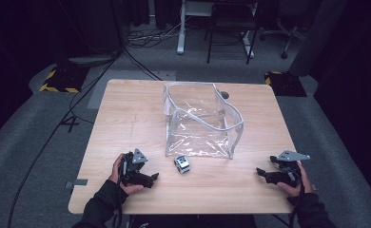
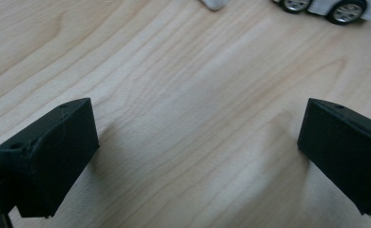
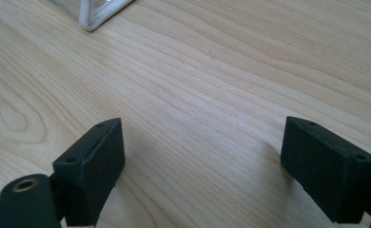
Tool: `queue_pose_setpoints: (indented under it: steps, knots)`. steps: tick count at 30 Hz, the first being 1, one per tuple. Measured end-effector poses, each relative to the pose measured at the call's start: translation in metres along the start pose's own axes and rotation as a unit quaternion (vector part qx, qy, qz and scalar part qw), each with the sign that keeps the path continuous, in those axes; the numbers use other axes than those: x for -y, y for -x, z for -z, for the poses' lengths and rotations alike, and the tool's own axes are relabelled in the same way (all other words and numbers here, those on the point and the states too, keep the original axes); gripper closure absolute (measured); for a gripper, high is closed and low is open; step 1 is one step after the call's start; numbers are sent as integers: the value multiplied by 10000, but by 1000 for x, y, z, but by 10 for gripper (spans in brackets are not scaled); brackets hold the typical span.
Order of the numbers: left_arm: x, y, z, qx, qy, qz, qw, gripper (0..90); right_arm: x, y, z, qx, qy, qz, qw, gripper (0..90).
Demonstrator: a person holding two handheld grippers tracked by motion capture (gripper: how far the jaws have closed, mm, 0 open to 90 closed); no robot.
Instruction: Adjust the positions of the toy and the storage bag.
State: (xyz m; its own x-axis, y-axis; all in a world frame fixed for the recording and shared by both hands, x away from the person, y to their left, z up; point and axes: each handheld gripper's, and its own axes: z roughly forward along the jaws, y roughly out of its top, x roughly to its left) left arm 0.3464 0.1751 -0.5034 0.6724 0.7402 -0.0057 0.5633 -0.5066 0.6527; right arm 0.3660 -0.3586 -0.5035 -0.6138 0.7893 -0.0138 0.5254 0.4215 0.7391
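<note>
Both grippers at rest on the desk (image 1: 126,118).
We see left gripper (image 1: 153,177) and right gripper (image 1: 260,172) fingers apart, empty; toy car (image 1: 182,164) apparently just before the clear bag (image 1: 200,121).

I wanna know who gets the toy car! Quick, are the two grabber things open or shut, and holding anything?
Left gripper: open, holding nothing, resting near the toy car.
Right gripper: open, holding nothing, over bare table.
</note>
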Motion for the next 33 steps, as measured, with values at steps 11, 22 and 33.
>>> queue_pose_setpoints:
  steps: [11,22,33]
  knots:
    - [-1,23,-1,258,-21,-173,9995,2,-1,0,-1,-51,20,-6,10000,145]
    - [-24,66,-21,738,-91,-662,9950,5,-1,1,-2,-46,13,29,10000,144]
    - [-47,69,-40,802,-93,-737,9940,6,-1,1,-2,-48,12,20,10000,146]
